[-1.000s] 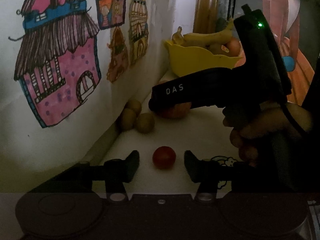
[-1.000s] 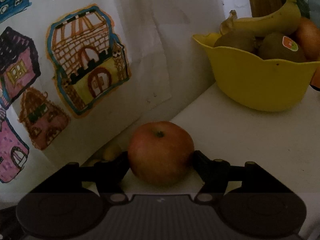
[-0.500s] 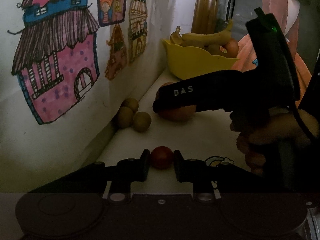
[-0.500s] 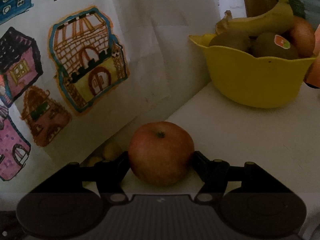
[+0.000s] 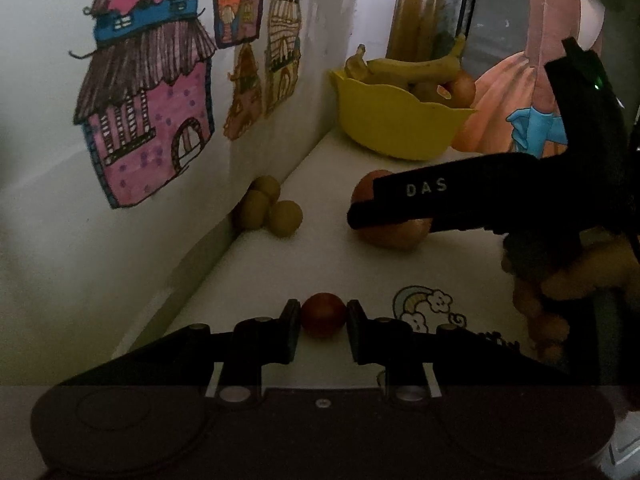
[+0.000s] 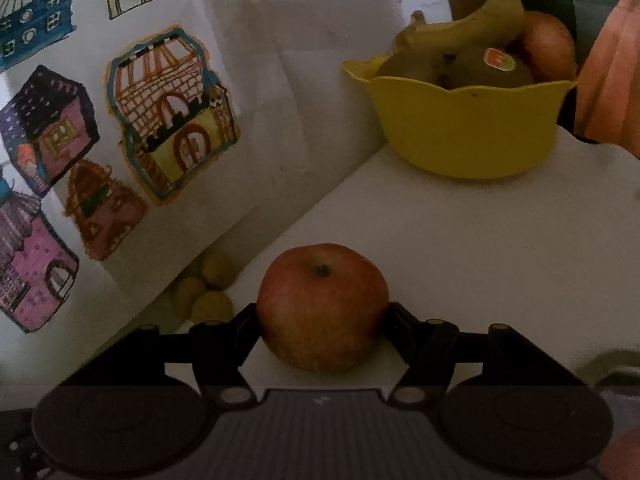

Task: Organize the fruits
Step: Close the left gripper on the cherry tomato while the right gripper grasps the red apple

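Two grippers are at work over a white table (image 5: 460, 268), each clenched on a fruit. The left gripper (image 5: 323, 322) grips a small red fruit (image 5: 323, 315), perhaps a tomato, between its fingers, low over the near part of the table and just left of a moon-and-cloud sticker (image 5: 426, 308). The right gripper (image 6: 322, 322) is clamped on an apple (image 6: 322, 306), stem up, with a finger pressed to each side. In the left view the apple (image 5: 394, 236) shows partly behind the right gripper's black body, which bears the letters DAS; whether it touches the table cannot be told.

Three small yellow-green fruits (image 5: 268, 210) sit bunched against the wall (image 5: 60, 280), to the left of the apple. At the far end of the table stands a yellow bowl (image 6: 468, 128) holding a banana (image 6: 480, 16), a kiwi (image 6: 488, 68) with a sticker and a reddish round fruit (image 6: 550, 46). Coloured drawings of houses (image 6: 172, 116) hang on the wall.
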